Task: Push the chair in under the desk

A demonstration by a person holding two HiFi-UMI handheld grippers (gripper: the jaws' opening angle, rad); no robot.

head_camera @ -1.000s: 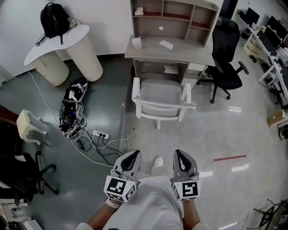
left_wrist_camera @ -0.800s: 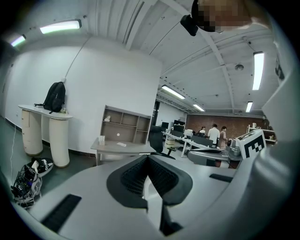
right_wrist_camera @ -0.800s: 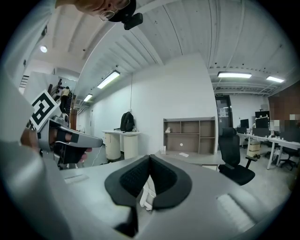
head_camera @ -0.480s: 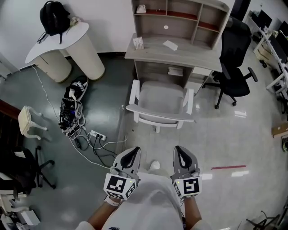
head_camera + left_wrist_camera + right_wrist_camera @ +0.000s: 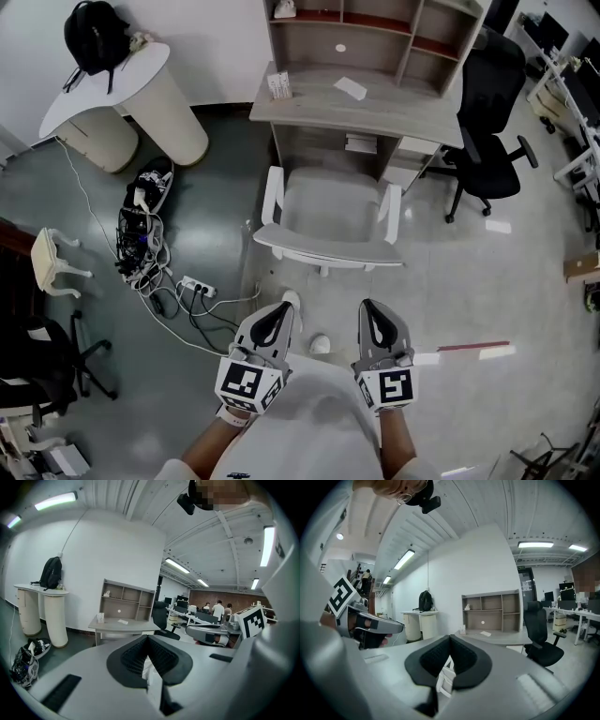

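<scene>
Both pairs of jaws closed, empty, facing the chair (image 5: 333, 202).
Its backrest lies crosswise straight ahead of left gripper (image 5: 277, 317) and right gripper (image 5: 373, 317), equally near, untouched; bench (image 5: 394, 105) beyond.

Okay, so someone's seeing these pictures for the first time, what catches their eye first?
The white chair stands mid-picture in the head view, its back toward the viewer, facing the desk with shelves. Just below it, the left gripper and right gripper, both shut and empty, point toward it. A tangle of cables lies on the floor at the left.
</scene>
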